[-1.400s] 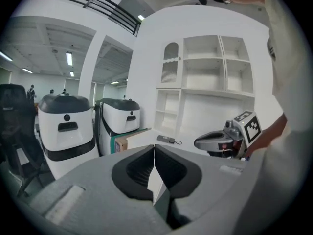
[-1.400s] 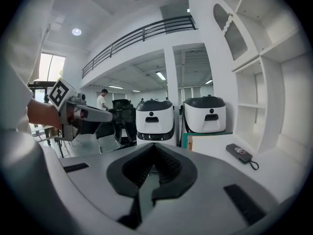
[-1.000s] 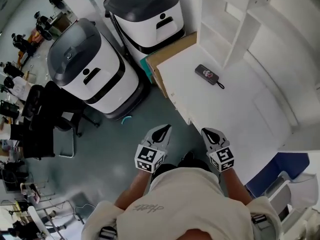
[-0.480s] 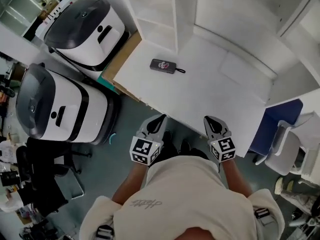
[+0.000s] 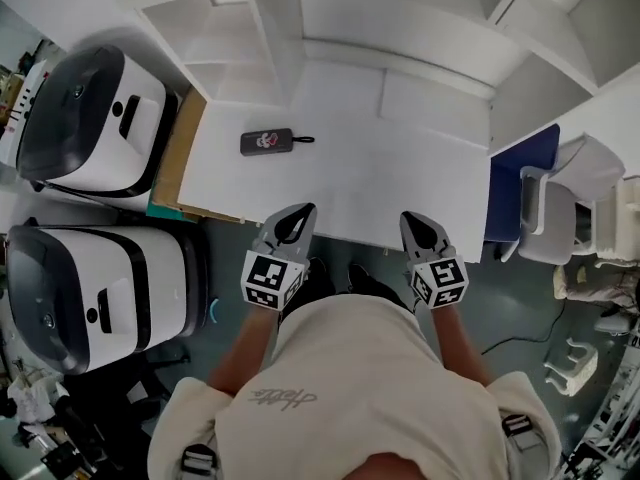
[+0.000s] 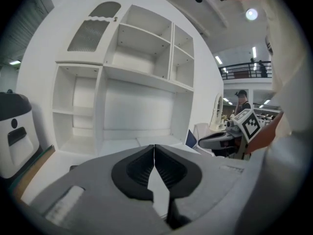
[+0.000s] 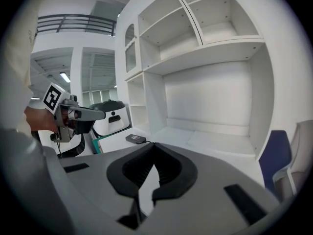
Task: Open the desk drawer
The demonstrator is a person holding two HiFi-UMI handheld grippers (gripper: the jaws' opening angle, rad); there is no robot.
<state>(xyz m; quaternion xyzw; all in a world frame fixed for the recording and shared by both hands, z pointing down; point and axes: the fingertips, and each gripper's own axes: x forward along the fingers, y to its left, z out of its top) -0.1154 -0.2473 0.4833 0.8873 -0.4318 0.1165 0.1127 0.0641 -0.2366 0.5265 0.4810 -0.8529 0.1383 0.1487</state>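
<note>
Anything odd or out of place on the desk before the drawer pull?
Nothing stands out. A small dark device lies flat on the white desk, toward its left rear. Left gripper and right gripper are shut and empty at the front edge.

1. A robotics lab or workshop hall.
2. Ahead of the left gripper (image 5: 299, 212) and right gripper (image 5: 409, 219): a white desk (image 5: 400, 173) with bare hutch shelves (image 7: 210, 49).
3. Left of the left gripper: two big white-and-grey machines (image 5: 88, 118).
4. High behind it: a mezzanine railing (image 7: 73, 22), strip lights (image 7: 65, 77).
</note>
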